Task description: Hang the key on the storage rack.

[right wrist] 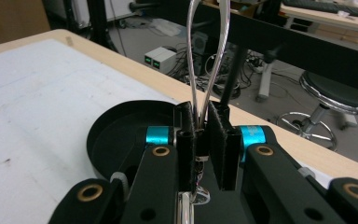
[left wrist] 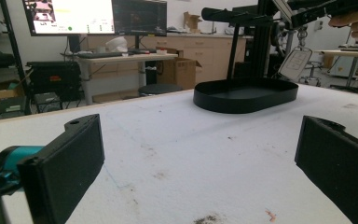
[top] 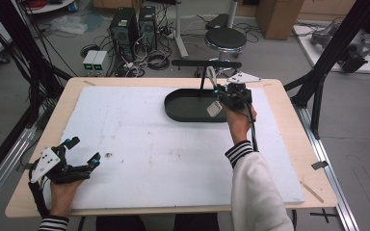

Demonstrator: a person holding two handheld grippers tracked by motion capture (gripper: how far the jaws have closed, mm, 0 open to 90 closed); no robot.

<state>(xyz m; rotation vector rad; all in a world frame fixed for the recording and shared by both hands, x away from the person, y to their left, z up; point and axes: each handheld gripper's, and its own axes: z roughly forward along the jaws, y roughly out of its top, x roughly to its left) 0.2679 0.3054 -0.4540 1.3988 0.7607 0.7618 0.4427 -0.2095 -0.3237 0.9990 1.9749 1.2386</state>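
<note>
My right gripper [top: 221, 92] is held above the right end of a black oval tray [top: 173, 108]. It is shut on a silver wire loop [right wrist: 206, 56] that rises from between its jaws toward a black horizontal bar [top: 206, 63]. Whether the loop hangs on the bar, I cannot tell. A white tag [top: 215, 109] dangles below the gripper, over the tray. In the left gripper view the tag [left wrist: 294, 63] hangs beside the bar's stand. My left gripper [top: 83, 150] rests open on the white mat [top: 139, 144] at the front left, with nothing between its jaws.
The bar's stand [top: 203, 77] rises just behind the tray. A black stool [top: 226, 38], computer towers [top: 125, 29] and cables lie on the floor beyond the table's far edge. Small dark stains [top: 109, 155] mark the mat near the left gripper.
</note>
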